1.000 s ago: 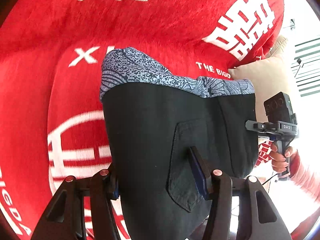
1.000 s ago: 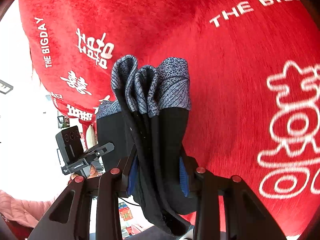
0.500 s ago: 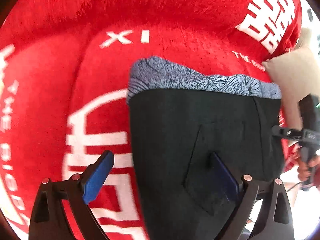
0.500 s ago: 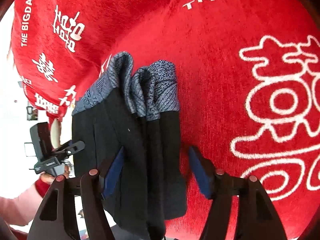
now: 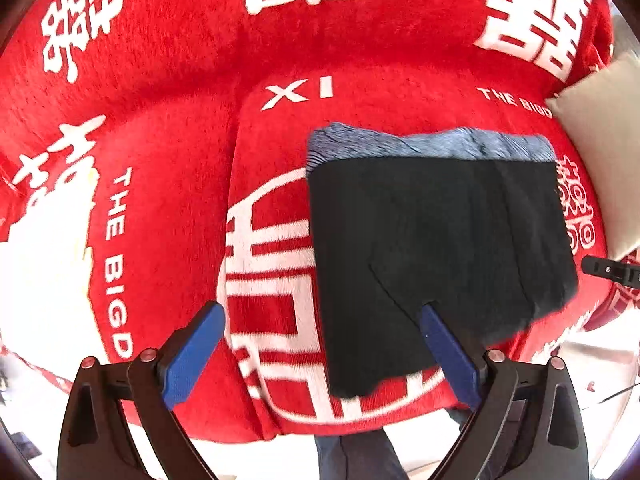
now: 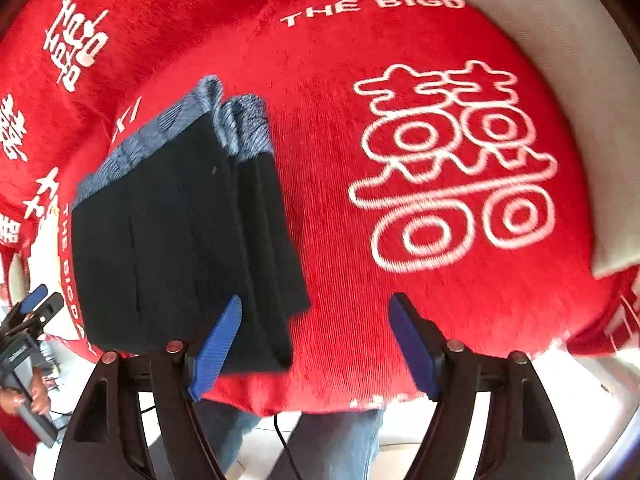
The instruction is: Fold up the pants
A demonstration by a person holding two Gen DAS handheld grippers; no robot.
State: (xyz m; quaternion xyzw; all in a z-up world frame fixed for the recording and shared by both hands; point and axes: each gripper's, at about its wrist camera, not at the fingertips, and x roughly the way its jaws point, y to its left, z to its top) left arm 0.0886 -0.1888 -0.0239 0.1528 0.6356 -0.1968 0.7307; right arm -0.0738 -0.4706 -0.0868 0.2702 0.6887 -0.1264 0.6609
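Left gripper (image 5: 320, 344) and right gripper (image 6: 316, 344), jaws just opening, hang released above the folded pants (image 5: 436, 240); near the red cushion's (image 6: 400, 288) front edge, the bundle may slide off.

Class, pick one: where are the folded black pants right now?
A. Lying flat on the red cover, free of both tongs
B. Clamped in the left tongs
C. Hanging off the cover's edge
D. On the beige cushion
A: the pants lie flat on the cover, with both tongs open and clear.
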